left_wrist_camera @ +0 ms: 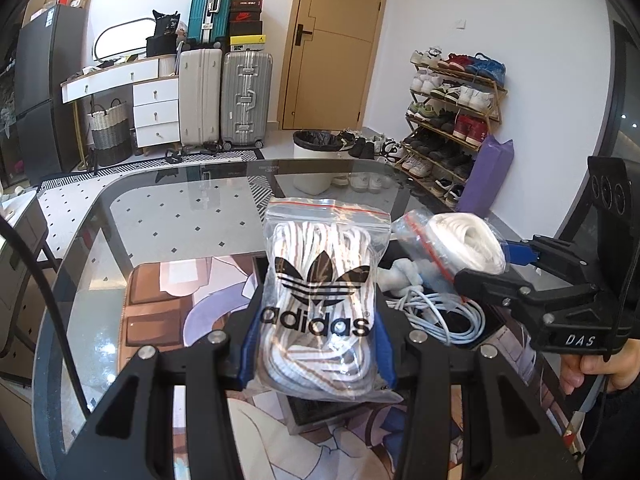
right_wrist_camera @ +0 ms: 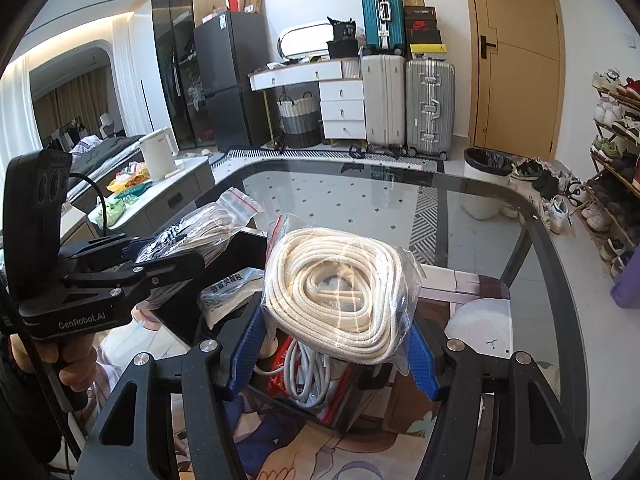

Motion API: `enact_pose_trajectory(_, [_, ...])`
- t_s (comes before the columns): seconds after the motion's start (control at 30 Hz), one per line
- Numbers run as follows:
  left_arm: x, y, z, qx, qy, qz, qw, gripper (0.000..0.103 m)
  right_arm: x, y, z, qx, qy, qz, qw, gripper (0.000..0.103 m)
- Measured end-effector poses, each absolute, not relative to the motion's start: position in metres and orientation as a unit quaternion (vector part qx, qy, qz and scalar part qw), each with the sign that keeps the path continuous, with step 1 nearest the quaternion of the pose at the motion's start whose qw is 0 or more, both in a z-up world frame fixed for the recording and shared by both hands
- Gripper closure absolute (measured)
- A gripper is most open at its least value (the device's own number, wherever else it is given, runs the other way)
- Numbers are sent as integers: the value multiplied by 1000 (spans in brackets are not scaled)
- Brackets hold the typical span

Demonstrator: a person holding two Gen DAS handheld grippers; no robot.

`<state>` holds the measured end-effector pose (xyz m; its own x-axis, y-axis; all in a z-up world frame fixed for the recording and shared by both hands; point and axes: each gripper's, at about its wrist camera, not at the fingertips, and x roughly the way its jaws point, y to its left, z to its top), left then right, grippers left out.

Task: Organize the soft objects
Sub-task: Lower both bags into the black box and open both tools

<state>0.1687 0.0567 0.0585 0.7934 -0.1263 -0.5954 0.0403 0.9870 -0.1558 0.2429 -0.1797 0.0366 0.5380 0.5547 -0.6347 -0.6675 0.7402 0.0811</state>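
The left gripper (left_wrist_camera: 318,356) has its blue pads pinching the lower part of a clear zip bag of white laces (left_wrist_camera: 322,280) printed with a black trefoil logo; the bag's bottom edge is hidden behind the fingers. The right gripper (right_wrist_camera: 334,354) is clamped on a second zip bag (right_wrist_camera: 340,292), this one holding a flat coil of cream cord, whose underside is out of sight.

Both bags hang above a black box (right_wrist_camera: 188,320) that sits on a printed mat (left_wrist_camera: 160,304) toward the near edge of the glass table (left_wrist_camera: 180,208). Inside the box, largely covered by the bags, lie a loop of pale blue-white cable (left_wrist_camera: 444,316), a red-trimmed packet (only a sliver shows) and a white packet (right_wrist_camera: 228,292) with print too small to read. The box's own depth cannot be judged.

At each frame's side a hand (left_wrist_camera: 596,364) grips the other tool's handle, cut off at the wrist. The table's far corners curve away bare.
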Motion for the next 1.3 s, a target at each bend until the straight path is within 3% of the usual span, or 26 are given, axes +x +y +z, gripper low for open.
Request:
enact_pose_trajectory(0.5, [176, 53, 53, -58, 320, -47, 944, 58, 242, -134, 11, -190, 354, 371, 837, 39])
enact_pose_trajectory(0.77, [176, 51, 53, -52, 321, -51, 944, 58, 250, -131, 5, -191, 360, 368, 836, 39])
enact_pose_trajectory(0.93, [174, 49, 54, -51, 323, -57, 943, 58, 245, -144, 14, -183, 338, 362, 849, 31])
enact_pose_trajectory(1.0, [175, 48, 55, -52, 323, -60, 943, 58, 238, -148, 19, -183, 325, 356, 857, 17])
enact_pose_trajectory(1.3, [188, 37, 38, -43, 342, -62, 937, 57, 235, -167, 28, -170, 313, 339, 871, 15])
